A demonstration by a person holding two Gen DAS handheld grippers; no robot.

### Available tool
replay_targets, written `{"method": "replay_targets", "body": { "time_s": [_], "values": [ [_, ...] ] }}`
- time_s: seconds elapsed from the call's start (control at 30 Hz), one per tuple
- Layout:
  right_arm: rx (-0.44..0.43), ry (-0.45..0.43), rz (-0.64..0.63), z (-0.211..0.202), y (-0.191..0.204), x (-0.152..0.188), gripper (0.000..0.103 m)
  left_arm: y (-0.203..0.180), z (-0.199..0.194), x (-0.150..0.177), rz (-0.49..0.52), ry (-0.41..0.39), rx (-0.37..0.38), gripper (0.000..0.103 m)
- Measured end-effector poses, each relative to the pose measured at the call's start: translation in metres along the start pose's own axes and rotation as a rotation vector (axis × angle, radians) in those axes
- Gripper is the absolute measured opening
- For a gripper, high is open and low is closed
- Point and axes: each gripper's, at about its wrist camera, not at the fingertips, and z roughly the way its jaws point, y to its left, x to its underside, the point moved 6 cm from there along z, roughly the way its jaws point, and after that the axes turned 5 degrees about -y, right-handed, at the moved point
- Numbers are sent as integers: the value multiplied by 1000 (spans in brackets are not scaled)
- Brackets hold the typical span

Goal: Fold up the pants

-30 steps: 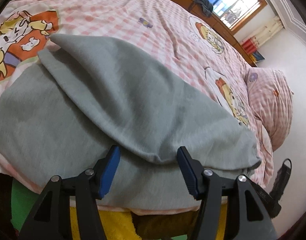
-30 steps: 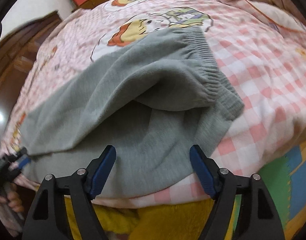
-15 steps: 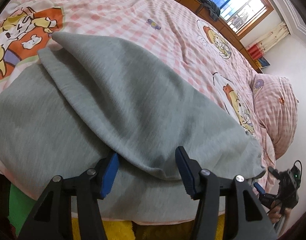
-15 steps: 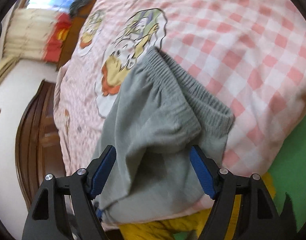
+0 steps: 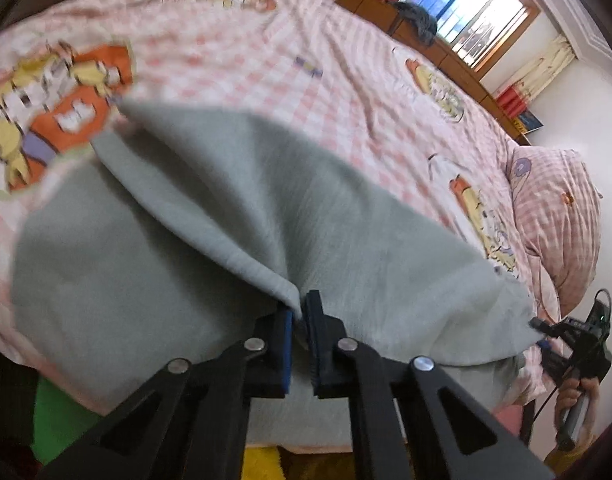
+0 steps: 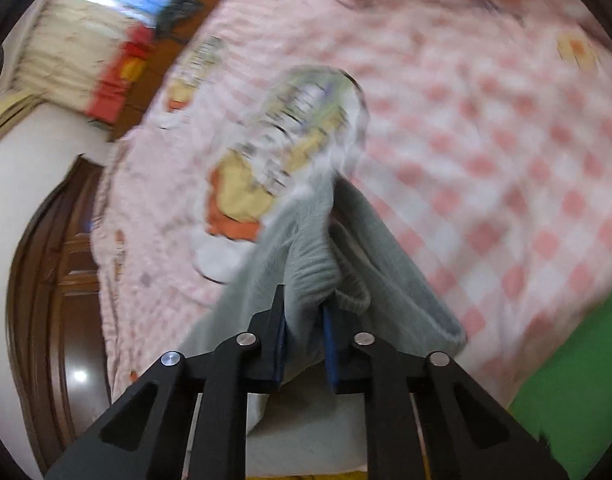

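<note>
Grey pants lie on the near edge of a pink checked bed, with one layer folded over the other. My left gripper is shut on the folded edge of the upper layer near its middle. My right gripper is shut on the ribbed waistband of the pants and lifts it off the bed. The right gripper also shows at the far right of the left wrist view, at the pants' end.
The pink checked quilt with cartoon prints covers the bed. A pink pillow lies at the right. A wooden cabinet and a window stand behind. A green and yellow floor mat lies below the bed edge. A dark wooden door is at the left.
Both grippers were open above the pants and have closed on the cloth. The right one has gathered the waistband and raised it; the left has pinched the upper layer's edge.
</note>
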Motion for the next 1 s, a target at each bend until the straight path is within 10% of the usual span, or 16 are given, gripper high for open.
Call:
{"method": "replay_targets", "body": {
  "time_s": [0.23,0.43,0.73,1.0],
  "values": [
    [-15,4,-169,-21,-3,6,15,4,-58,10,28,-34,-28,3],
    [101,113,-195,6,-48,38,15,17,-24,51,43,111,-95,3],
    [20,97,-78,-6,-59,57,37,19,-10,63,31,163,-100,19],
    [-113,169,-71,10,-27,102,37,19,-6,65,16,164,-64,23]
  ]
}}
